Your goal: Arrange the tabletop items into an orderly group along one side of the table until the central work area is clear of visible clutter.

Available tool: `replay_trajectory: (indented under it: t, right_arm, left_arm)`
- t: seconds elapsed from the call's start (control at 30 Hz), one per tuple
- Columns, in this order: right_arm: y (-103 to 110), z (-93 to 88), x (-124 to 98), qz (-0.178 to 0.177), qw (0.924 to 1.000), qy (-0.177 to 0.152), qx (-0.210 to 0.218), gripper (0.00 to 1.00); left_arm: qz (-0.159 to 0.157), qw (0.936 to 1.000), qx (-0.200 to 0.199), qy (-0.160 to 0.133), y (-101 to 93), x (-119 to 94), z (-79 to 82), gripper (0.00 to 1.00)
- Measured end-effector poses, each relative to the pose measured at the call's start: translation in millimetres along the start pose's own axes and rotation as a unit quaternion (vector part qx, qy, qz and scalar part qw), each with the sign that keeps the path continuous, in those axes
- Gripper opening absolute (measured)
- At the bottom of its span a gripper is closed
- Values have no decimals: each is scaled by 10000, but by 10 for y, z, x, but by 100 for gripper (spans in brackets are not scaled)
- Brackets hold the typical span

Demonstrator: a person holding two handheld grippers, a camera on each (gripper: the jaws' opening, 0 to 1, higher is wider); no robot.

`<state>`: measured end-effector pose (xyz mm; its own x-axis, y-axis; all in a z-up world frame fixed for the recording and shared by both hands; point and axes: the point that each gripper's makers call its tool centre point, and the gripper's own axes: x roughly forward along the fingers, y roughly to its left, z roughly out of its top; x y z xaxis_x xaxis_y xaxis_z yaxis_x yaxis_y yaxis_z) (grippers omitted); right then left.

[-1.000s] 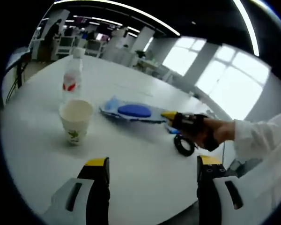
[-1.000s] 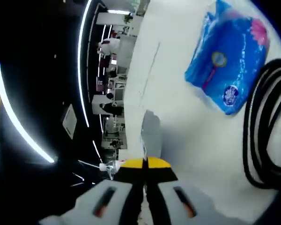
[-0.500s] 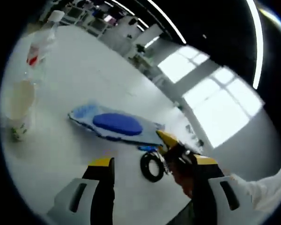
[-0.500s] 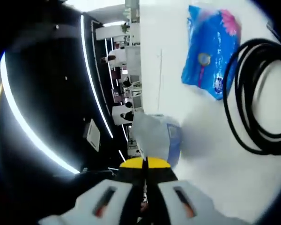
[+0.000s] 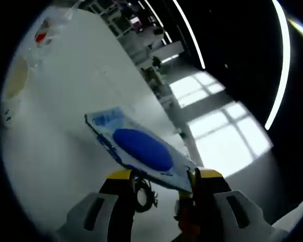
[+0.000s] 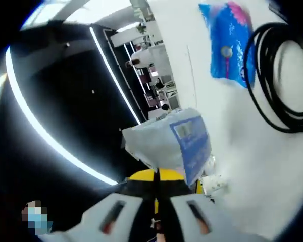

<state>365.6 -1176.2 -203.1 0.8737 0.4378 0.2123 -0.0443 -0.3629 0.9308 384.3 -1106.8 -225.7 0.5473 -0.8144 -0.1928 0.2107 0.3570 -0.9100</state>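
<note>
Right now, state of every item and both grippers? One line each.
left gripper: open, holding nothing
right gripper: shut on the flat packet
flat packet: lifted off the table, tilted
black cable: coiled, lying on the table
blue wipes pack: lying flat beside the cable
paper cup: upright, looks empty
water bottle: upright behind the cup

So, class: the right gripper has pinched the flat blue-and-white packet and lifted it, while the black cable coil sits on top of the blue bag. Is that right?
Not quite. In the right gripper view the cable coil lies on the table beside the blue bag, not on top of it. The rest holds: the right gripper is shut on the packet, raised off the table.
</note>
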Motion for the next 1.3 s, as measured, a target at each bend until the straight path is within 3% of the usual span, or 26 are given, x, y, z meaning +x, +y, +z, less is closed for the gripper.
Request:
replay_trajectory:
  t: [0.13,0.2,0.43,0.53,0.57,0.63,0.67,0.77,0.9,0.93,1.0,1.07,1.3]
  right_arm:
    - [156,-92,-19,255,9996,39,130,0]
    - [295,-242,-5,417,9989,181,93,0]
    - [435,-450,10,616,9952,739,-192,0]
    - [660,-598,-24,1029,9906,888,-142,0]
    - [775,-651,-38,1210,9881,938,-151,0]
    - [858,-718,-55,1328,9834,1194,-310,0]
    - [901,-735,-53,1405,9822,1208,-300,0]
    - [967,-695,-49,1600,9787,1252,-301,0]
    - [1010,-611,-76,1898,9752,1126,-149,0]
    - [997,-590,-81,1914,9750,1118,-144,0]
    - [1060,-503,-100,2164,9721,872,-258,0]
    - [1112,-449,-130,2306,9700,760,-99,0]
    - [1237,-510,-139,2437,9656,853,-290,0]
  left_arm:
    - [142,9996,189,-126,26,-35,53,12]
    - [180,9994,216,-203,35,-72,77,1]
    - [-238,9982,46,-549,-177,-124,210,0]
    - [-900,9925,-338,-751,-406,-167,273,0]
    - [-1112,9900,-652,-575,-478,-185,225,0]
    - [-1288,9864,-775,-657,-542,-194,235,0]
    - [-1514,9820,-900,-684,-621,-196,236,1]
    - [-1870,9720,-1243,-693,-787,-182,210,16]
    - [-2063,9680,-1391,-322,-945,-117,23,45]
    - [-2072,9671,-1433,-343,-950,-107,18,47]
    - [-2088,9642,-1596,-367,-937,-108,3,47]
    - [-2021,9656,-1598,-349,-896,-113,-33,44]
    - [-1825,9672,-1759,-153,-758,-165,-218,41]
